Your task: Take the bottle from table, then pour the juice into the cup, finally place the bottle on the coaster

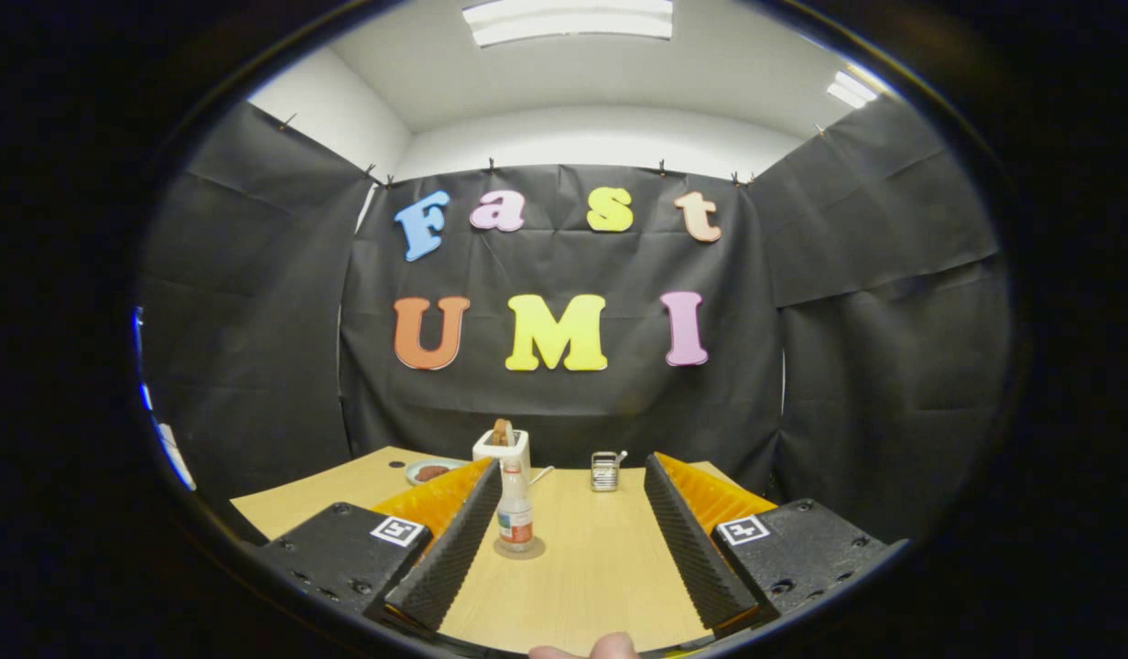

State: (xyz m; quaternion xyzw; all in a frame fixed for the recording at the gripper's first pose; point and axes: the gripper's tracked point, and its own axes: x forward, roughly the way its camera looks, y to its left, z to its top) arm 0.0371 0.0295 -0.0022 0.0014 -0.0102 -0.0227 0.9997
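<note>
You face black cloth walls (564, 403) behind a light wooden table (582, 558), under a white ceiling (601, 82) with bright strip lights (569, 20).

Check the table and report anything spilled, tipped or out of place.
Nothing stands out. The bottle stands upright on a round coaster, between the open gripper's fingers, near one of them. The toaster, plate and cup beyond sit level; no spill shows.
</note>
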